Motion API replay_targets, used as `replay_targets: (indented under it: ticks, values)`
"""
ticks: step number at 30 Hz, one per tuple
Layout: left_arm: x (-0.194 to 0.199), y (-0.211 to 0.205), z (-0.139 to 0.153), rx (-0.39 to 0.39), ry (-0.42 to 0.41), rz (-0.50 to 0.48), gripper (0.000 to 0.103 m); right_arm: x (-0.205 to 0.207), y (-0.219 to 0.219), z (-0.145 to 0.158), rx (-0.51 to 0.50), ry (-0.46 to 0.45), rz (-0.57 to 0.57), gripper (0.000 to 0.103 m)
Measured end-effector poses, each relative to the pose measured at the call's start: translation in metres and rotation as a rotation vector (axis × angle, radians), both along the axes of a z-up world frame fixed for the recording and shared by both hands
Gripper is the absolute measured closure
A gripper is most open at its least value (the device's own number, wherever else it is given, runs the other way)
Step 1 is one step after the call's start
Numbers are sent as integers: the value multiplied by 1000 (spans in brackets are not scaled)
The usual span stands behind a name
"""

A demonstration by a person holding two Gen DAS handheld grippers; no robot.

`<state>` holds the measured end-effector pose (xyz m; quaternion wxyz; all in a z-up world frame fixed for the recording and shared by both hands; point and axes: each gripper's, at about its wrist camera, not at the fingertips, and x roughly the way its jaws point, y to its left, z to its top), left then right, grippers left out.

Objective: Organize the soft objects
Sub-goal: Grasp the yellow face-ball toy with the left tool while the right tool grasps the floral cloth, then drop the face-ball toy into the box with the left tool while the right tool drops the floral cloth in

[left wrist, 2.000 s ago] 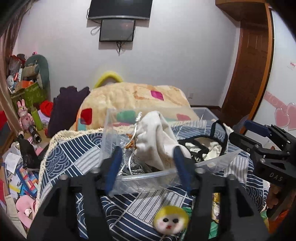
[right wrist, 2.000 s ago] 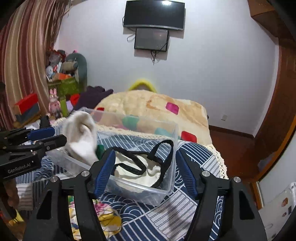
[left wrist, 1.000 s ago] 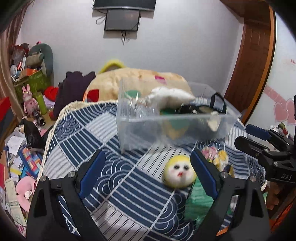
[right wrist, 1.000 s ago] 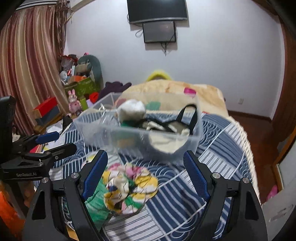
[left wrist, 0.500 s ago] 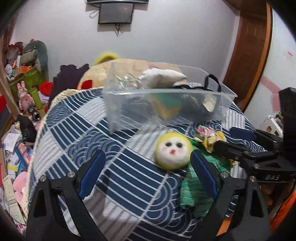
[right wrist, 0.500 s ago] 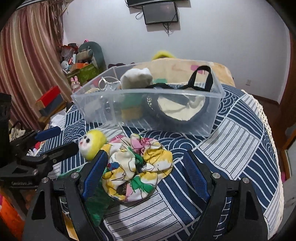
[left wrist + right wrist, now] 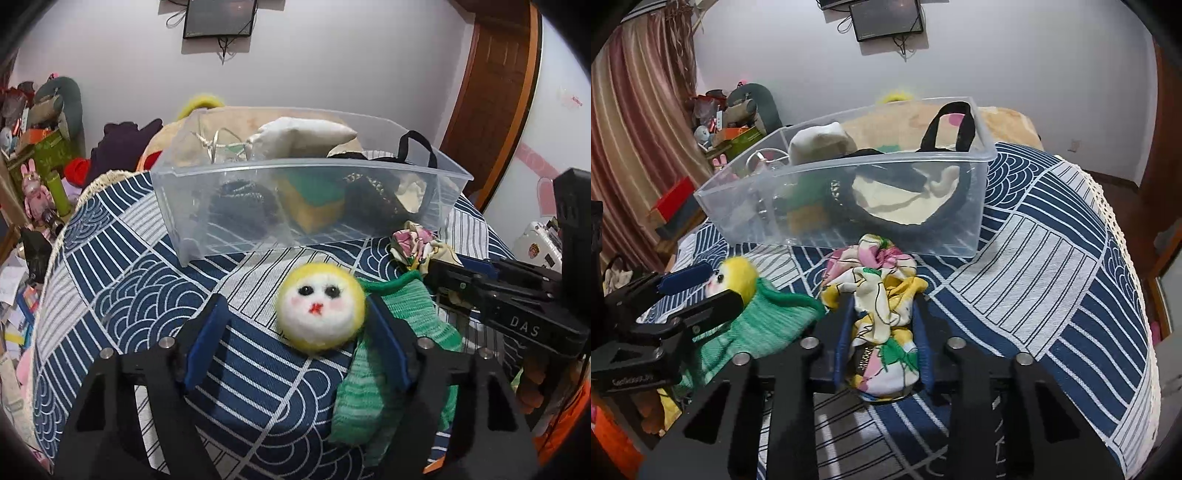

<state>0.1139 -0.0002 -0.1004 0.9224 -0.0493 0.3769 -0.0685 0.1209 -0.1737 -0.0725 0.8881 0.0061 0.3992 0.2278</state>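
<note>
A yellow-and-white felt ball with a face lies on the patterned tablecloth. It sits between the fingers of my left gripper, whose jaws are closing. The ball is near the right pad, and a gap remains at the left pad. A crumpled floral cloth is squeezed between the closing pads of my right gripper. A green knitted piece lies between the two soft things. Behind them stands a clear plastic box holding a white cloth, a sponge and a black-strapped bag.
The right gripper reaches in close beside the ball, held by a hand at the lower right. The round table's lace edge drops off on the right. Toys and boxes crowd the floor at the left, and a blanket heap lies behind the box.
Both grippers let go of the box and sank toward the tablecloth. The left jaws narrowed around the felt ball, and the right jaws closed onto the floral cloth.
</note>
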Motion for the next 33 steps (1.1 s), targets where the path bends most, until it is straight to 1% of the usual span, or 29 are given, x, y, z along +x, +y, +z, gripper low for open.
replay_targets:
  ticks: [1,3,4,6,8,10,15,19,23,28,33]
  values:
    - [1,1,-1,-11,4,1,30,-1,1,0,-6,-7,0,77]
    - [3,3,-3,-38,8,0,39,-1,5,1,-19,-20,2,79]
    - [3,3,-3,-43,7,-3,41,-1,8,1,-25,-25,4,79]
    - [3,1,-3,-50,2,-17,51,-2,9,1,-29,-33,7,81]
    - [3,-1,-2,-57,1,-40,57,-2,9,2,-21,-34,11,81]
    - [3,-3,-3,-61,6,-51,57,-1,9,4,-18,-39,10,82]
    - [-1,-2,0,-61,0,-38,58,-4,8,10,-7,-57,8,82]
    - [-8,3,12,-43,-42,-7,58,-6,7,18,0,-76,4,82]
    - [-12,12,25,-49,-78,14,58,-10,5,27,3,-107,5,82]
    - [-13,20,42,-37,-126,47,58,-14,3,42,14,-155,5,82]
    - [-7,25,60,-30,-169,61,58,-11,7,61,26,-212,7,82]
